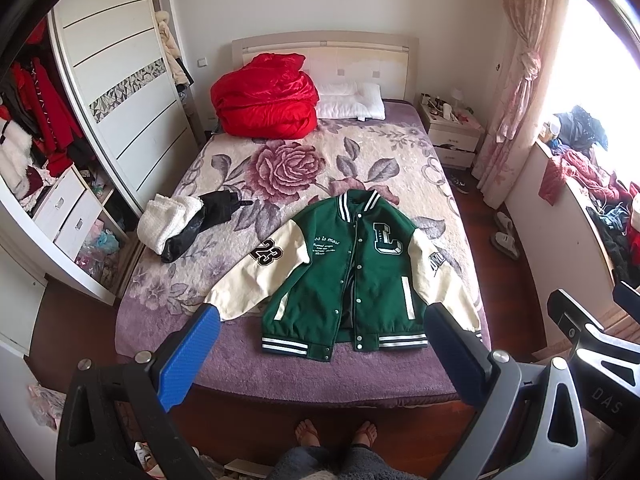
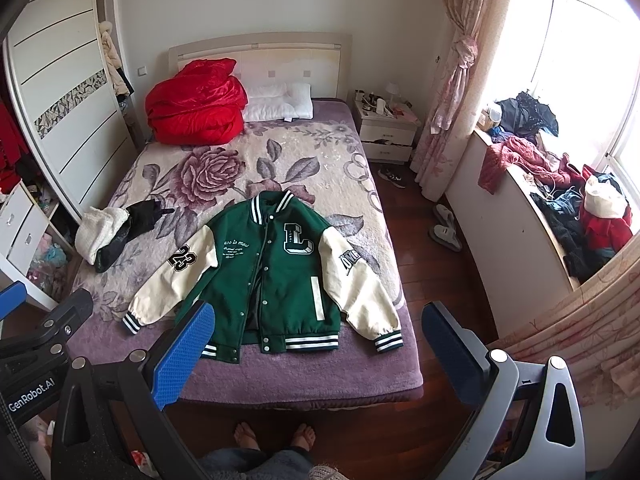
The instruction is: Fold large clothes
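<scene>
A green varsity jacket (image 1: 352, 272) (image 2: 272, 272) with cream sleeves lies flat, face up, on the near end of the bed, collar toward the headboard and both sleeves spread out. My left gripper (image 1: 320, 332) hovers open above the foot of the bed, its blue pads (image 1: 188, 360) wide apart and holding nothing. My right gripper (image 2: 318, 332) is likewise open and empty, held high over the jacket's hem. Each gripper shows at the edge of the other's view. The person's feet (image 1: 336, 432) stand at the bed's foot.
A red quilt (image 1: 264, 96) and white pillow (image 1: 352, 100) sit by the headboard. Folded white and black clothes (image 1: 180, 220) lie at the bed's left edge. An open wardrobe (image 1: 60, 160) stands left, a nightstand (image 2: 386, 128) and cluttered window ledge (image 2: 560, 200) right.
</scene>
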Tool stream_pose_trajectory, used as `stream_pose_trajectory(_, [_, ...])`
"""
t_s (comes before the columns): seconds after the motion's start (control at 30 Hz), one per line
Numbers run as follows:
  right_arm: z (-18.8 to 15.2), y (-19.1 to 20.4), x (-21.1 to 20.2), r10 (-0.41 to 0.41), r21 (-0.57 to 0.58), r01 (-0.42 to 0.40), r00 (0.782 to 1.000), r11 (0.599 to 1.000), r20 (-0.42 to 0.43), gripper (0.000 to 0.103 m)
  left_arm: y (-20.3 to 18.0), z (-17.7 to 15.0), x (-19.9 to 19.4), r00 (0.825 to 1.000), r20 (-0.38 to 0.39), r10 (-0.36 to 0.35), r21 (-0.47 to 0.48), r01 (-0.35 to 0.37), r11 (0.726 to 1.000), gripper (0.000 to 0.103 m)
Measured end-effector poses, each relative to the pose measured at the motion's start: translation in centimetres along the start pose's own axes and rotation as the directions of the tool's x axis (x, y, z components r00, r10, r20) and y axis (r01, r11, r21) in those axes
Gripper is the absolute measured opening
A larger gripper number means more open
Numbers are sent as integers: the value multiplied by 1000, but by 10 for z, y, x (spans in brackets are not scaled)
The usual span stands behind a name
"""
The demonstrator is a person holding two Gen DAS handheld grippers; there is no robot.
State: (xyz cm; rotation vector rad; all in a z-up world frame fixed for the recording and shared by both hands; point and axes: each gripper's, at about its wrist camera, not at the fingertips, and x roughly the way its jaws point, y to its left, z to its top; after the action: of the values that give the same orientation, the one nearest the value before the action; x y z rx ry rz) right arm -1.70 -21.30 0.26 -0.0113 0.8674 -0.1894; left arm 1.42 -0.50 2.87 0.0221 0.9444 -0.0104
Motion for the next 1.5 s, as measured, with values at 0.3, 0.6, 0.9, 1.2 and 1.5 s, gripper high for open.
stream_pose_trajectory(0.3, [1, 4, 3, 1, 3, -1, 1000, 1000, 5, 103, -1, 0, 0, 1000, 2, 0, -1, 0, 1000, 103])
stream_pose_trajectory(0.6, [10, 7, -12, 8, 3, -8, 1000, 1000, 6, 103, 1, 3, -1, 1000, 5, 0, -5, 0, 1000, 103])
stream_pose_trajectory(0.9, [11, 6, -20, 13, 7, -13, 1000, 1000, 8, 103, 1, 3, -2, 1000, 7, 0, -6, 0, 1000, 103])
stream_pose_trajectory(1.2, [2, 2, -23, 14, 8, -14, 1000, 1000, 12, 103, 3, 3, -2, 1000, 12, -1, -6, 2, 1000, 103])
stream_pose_trajectory(1.5, [-7, 5, -28, 12, -1, -12, 1000, 1000, 20, 103, 6, 6, -4, 1000, 12, -6, -8, 6, 1000, 103])
